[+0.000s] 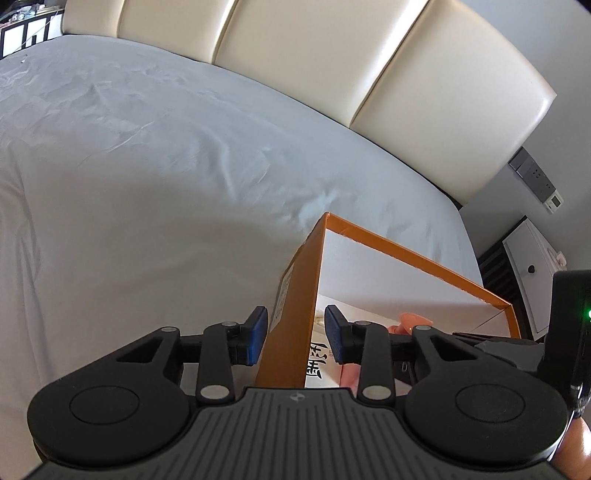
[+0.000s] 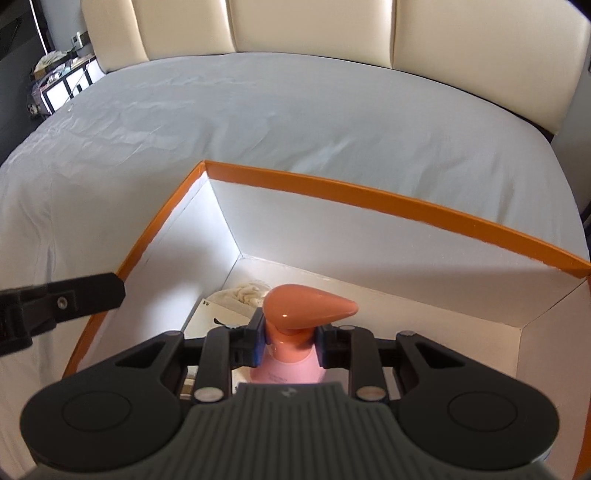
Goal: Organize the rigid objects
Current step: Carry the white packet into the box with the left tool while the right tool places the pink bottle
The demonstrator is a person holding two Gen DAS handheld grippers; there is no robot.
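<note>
**Orange box on the bed, pink bottle held over it**

Orange on the outside and white within, the box (image 2: 388, 206) sits open on a pale grey sheet (image 2: 258, 122) that covers the bed, with a cream padded headboard (image 2: 310, 26) behind it.

The right gripper (image 2: 290, 345) hangs above the inside of the box, its fingers clamped on the neck of a pink bottle (image 2: 284, 369). The bottle's orange pump head (image 2: 303, 304) stands just above the pads and points to the right. Beneath the bottle, on the box floor, lie a white carton (image 2: 207, 317) and a cream cloth (image 2: 245, 291).

The left gripper (image 1: 295, 334) is at the box's left wall. Its fingers stand apart, one outside the wall and one inside, and the wall runs between them; the blue pads (image 1: 258, 332) do not seem to press on it. In the left wrist view, a carton with black characters (image 1: 317, 358) shows inside the box, and part of the pink bottle shows just behind the right finger.

A bedside cabinet (image 1: 532, 273) stands to the right of the bed.
</note>
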